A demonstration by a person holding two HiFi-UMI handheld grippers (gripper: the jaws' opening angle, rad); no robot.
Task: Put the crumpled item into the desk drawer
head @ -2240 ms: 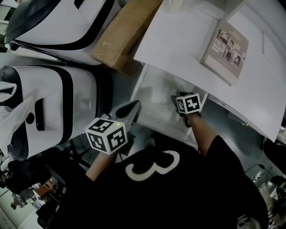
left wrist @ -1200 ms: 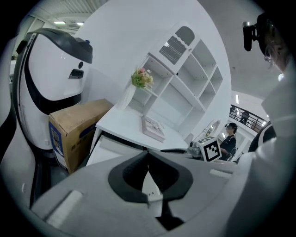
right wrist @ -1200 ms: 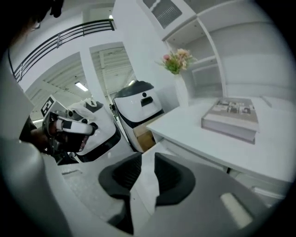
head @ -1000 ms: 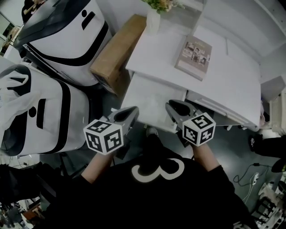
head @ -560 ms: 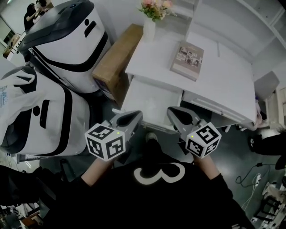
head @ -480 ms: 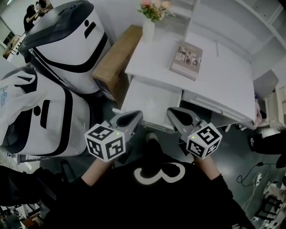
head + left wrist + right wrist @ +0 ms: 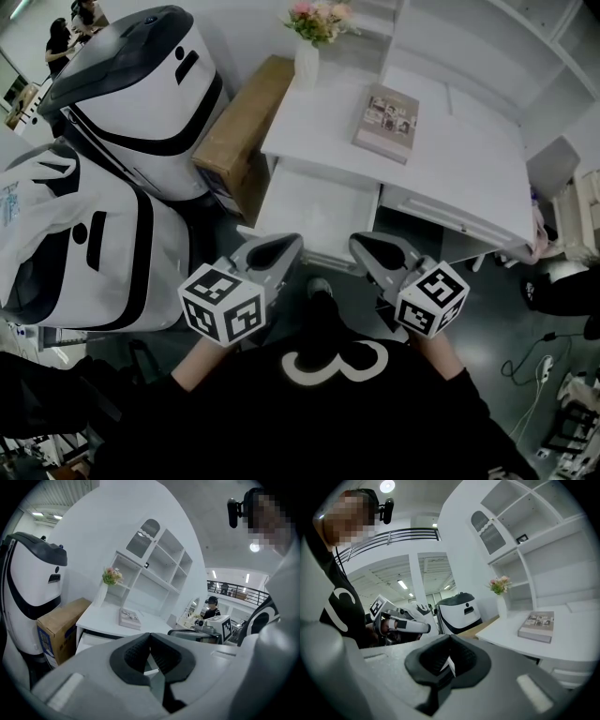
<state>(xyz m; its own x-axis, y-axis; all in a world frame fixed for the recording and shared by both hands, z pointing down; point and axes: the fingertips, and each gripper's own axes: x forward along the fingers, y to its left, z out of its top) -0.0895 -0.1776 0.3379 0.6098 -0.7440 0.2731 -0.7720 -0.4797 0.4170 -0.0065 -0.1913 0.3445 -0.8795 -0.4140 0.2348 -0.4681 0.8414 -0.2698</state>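
Before the open desk drawer (image 7: 317,208), beneath the white surface (image 7: 459,159), left gripper (image 7: 281,247) and right gripper (image 7: 366,248) hover with jaws together and empty; the crumpled item, presumably inside, cannot be distinguished, and a knee could knock the protruding drawer.

Bright even indoor light, sharp focus, strong fisheye bending, dark corners

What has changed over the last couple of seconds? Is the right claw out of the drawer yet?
Yes. The right claw has pulled back out of the drawer toward the person's chest, and it is shut with nothing in it. The left claw, also shut, now sits level with it. The drawer is still open, and the book and cardboard box are unmoved. The crumpled item cannot be made out.
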